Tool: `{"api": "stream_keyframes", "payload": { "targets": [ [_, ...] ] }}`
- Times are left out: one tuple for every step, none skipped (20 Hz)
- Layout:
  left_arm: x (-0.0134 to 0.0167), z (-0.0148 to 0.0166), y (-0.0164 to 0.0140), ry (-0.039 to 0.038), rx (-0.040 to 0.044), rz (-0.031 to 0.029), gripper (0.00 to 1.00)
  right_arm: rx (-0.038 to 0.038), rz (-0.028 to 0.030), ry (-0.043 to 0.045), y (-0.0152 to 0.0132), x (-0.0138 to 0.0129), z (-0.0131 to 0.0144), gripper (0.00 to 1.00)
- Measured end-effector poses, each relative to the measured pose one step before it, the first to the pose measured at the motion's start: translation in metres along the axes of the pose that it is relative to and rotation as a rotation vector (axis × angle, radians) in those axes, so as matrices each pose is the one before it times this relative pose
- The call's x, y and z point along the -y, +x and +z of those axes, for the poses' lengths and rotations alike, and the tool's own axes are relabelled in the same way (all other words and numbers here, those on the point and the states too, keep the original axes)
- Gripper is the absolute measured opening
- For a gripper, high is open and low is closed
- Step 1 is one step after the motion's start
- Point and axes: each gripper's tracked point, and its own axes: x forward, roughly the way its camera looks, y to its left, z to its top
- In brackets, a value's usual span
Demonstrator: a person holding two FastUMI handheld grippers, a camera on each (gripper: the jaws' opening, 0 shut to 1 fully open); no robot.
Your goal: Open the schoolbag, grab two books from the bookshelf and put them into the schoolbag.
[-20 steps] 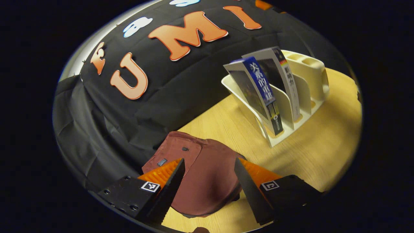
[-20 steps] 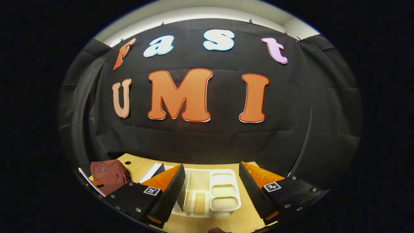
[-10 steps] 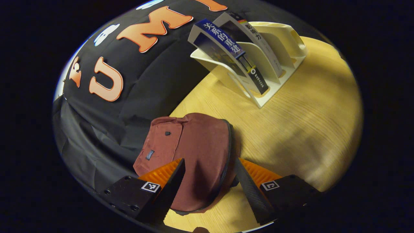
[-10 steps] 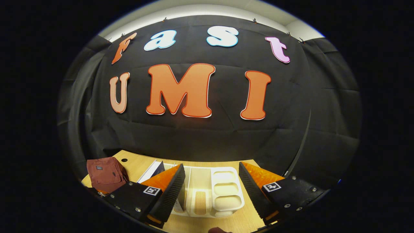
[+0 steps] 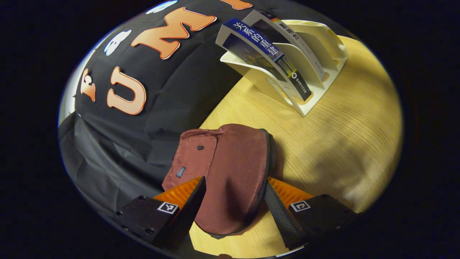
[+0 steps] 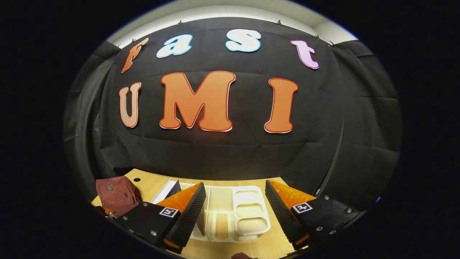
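Observation:
A dark red schoolbag [image 5: 230,180] lies flat on the wooden table [image 5: 341,144], its black zip running along the right edge and closed. My left gripper [image 5: 233,212] hangs open just above the bag's near end, one finger on each side of it. Beyond stands a cream bookshelf [image 5: 309,68] holding two leaning books: a blue-spined book [image 5: 262,57] in front and a white-spined book [image 5: 291,39] behind it. In the right gripper view, my right gripper [image 6: 235,208] is open above the bookshelf [image 6: 248,212], with the schoolbag [image 6: 116,196] at far left.
The black cloth wall rises directly behind the table. A pen-holder section with oval wells [image 6: 249,210] forms the bookshelf's right end. A small round hole [image 6: 136,179] sits in the tabletop near the back. Bare wood spreads to the right of the bag.
My left gripper has tilted down and shifted slightly left over the schoolbag, bringing its zip edge between the fingers. The right gripper has barely moved.

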Motion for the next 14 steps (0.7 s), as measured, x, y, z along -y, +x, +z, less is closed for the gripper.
{"api": "stream_keyframes", "payload": {
  "targets": [
    [-0.00595,0.00231,0.00125,0.00710,0.00742,0.01876,0.97,-0.00328,0.00325,0.00607,-0.00181,-0.00110,-0.00093,0.99],
    [-0.00389,-0.00131,0.00638,-0.00236,-0.00618,0.01254,0.96,-0.00300,-0.00028,0.00093,-0.00026,-0.00154,-0.00033,0.99],
    [-0.00010,-0.00262,0.00600,-0.00867,-0.02114,0.00258,0.96,-0.00134,0.00400,0.00049,0.00071,-0.00087,0.00010,0.99],
    [-0.00470,-0.00044,0.00808,-0.00189,-0.01117,0.01991,0.96,0.00099,0.00246,-0.00076,-0.00042,-0.00116,0.00087,0.99],
    [-0.00026,0.00023,0.00944,-0.00051,-0.00522,0.00532,0.96,0.00186,0.00675,-0.00079,0.00009,-0.00082,-0.00052,0.99],
    [0.00020,-0.00311,0.00882,0.01191,-0.02298,0.00802,0.96,-0.00110,0.00692,-0.00180,0.00071,-0.00169,-0.00034,0.99],
    [0.00033,-0.00294,0.00530,0.00204,-0.01666,-0.00718,0.95,-0.00257,0.00455,-0.00286,-0.00077,-0.00027,-0.00061,0.99],
    [-0.00408,0.00041,0.00057,-0.00381,0.00054,0.00090,0.95,-0.00350,0.00509,-0.00163,-0.00163,-0.00085,-0.00040,0.99],
    [-0.00422,0.00535,-0.00094,-0.01757,0.01120,-0.01331,0.93,0.00001,0.00101,-0.00252,0.00026,-0.00074,0.00075,0.99],
    [-0.00826,0.00571,-0.00205,-0.02221,0.01634,-0.00770,0.98,0.00031,0.00321,-0.00298,0.00010,-0.00038,0.00000,0.99],
    [-0.00955,0.00424,-0.00384,-0.01946,0.00865,-0.01340,0.71,0.00143,-0.00174,-0.00323,0.00154,0.00007,0.00082,0.99],
    [-0.00726,0.00337,0.00000,-0.02316,0.00025,-0.02735,0.65,-0.00075,-0.00084,-0.00095,0.00034,-0.00024,0.00007,0.99],
    [-0.00444,0.00163,-0.00110,-0.01970,-0.00724,-0.03906,0.63,-0.00106,-0.00016,0.00102,0.00010,-0.00052,0.00010,0.99],
    [-0.00543,0.00239,0.00020,-0.01874,-0.00545,-0.03249,0.36,-0.00098,0.00195,0.00067,0.00004,-0.00140,0.00004,0.99]
  ]
}}
